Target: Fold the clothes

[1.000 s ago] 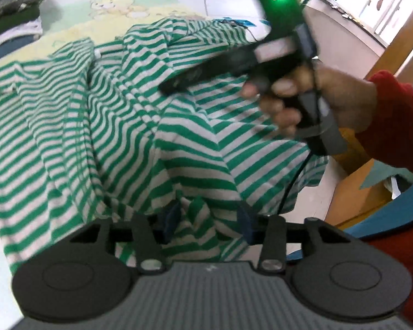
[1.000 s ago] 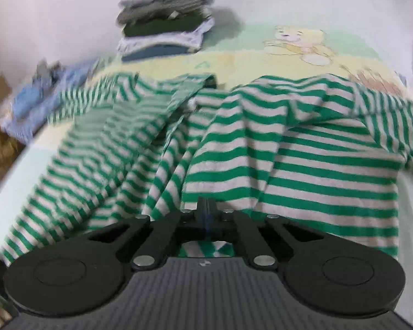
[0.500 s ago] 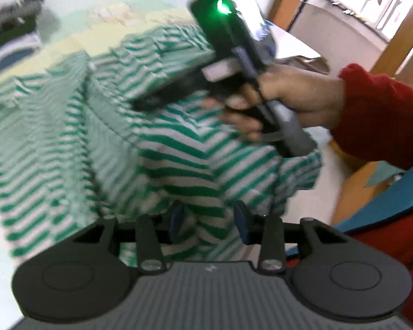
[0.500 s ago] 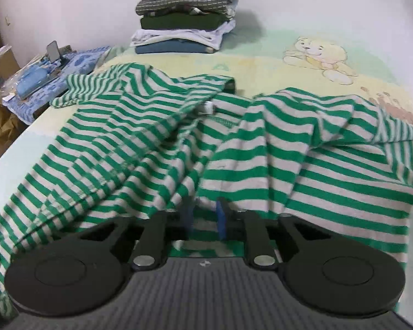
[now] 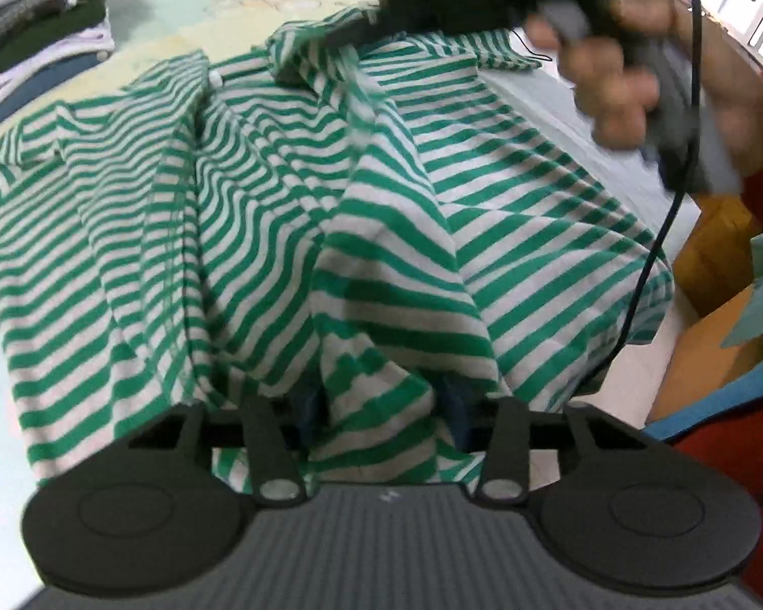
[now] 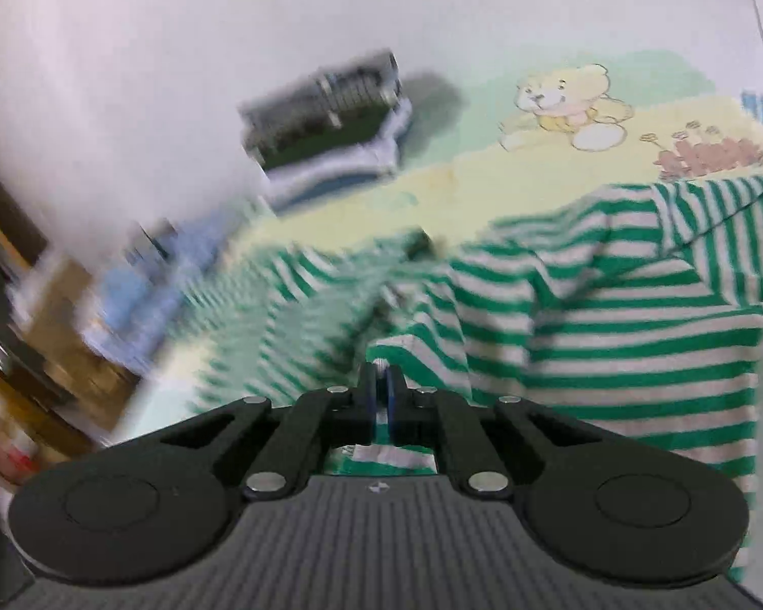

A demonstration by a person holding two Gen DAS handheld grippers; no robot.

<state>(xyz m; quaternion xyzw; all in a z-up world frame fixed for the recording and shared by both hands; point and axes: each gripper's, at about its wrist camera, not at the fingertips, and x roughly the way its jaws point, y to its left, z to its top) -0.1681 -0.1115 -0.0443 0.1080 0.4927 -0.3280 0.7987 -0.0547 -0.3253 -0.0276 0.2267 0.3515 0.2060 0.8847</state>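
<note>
Across the near half of the bed sheet (image 5: 142, 66), rumpled and drawn up into ridges: green-and-white striped shirt (image 5: 381, 234), what looks like the collar end toward the teddy bear print (image 6: 564, 101), lower part toward the near edge, one side draped off toward the right edge. Gathered at two points. By the near edge, a thick bunch of cloth caught between the blue pads of the left gripper (image 5: 381, 406), just now closed a little further on it, yet kept well apart by the bulk. Further in and higher, a thin edge of the same shirt nipped by the right gripper (image 6: 380, 391), fingers pressed almost together, carried in a hand (image 5: 661, 81) with a red sleeve behind it. Judged as the lift-and-spread ahead of the first fold. To do it well: hold both pinches firm, raise the two held points level with each other, draw them apart to straighten the stripes and shake out the ridges, then lay the shirt flat on bare sheet rather than over its own creases. Avoid a one-sided pull, likely to slip the thin edge from the right pads or twist the body. Mind the black cable (image 5: 656, 254) hanging just over the cloth. Keep well apart from the stack of folded clothes (image 6: 330, 117) at the far left corner.
</note>
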